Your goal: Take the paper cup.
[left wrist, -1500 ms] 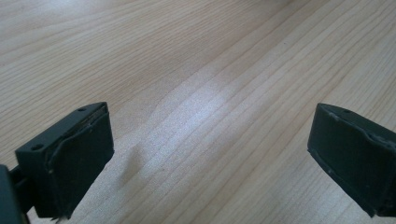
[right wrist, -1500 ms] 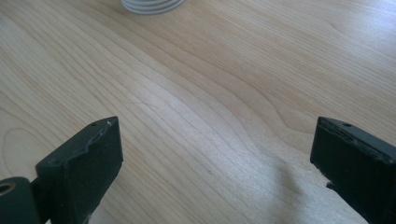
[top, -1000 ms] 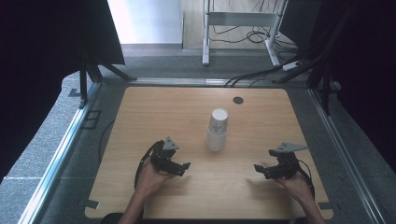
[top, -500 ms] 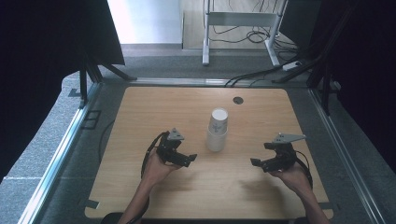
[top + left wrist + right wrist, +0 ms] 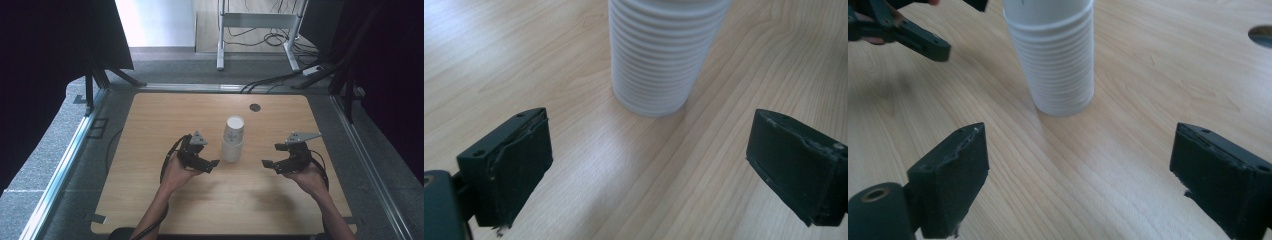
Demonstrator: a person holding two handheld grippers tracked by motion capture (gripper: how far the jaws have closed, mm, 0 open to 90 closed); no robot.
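Wooden table (image 5: 150,200), stacked cups (image 5: 232,140) upright mid-board. Flanked by left gripper (image 5: 212,163) and right gripper (image 5: 267,164), jaws wide but just narrowing, nothing between; aimed inward, probably for steadying and separating.

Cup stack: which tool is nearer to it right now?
Left. The left tool sits just beside the cup stack, not touching; the right tool hangs farther off on the other side.

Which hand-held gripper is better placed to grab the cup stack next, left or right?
Probably left. The left hand-held gripper sits right beside the cup stack, jaws open towards it. The right hand-held gripper is farther away.
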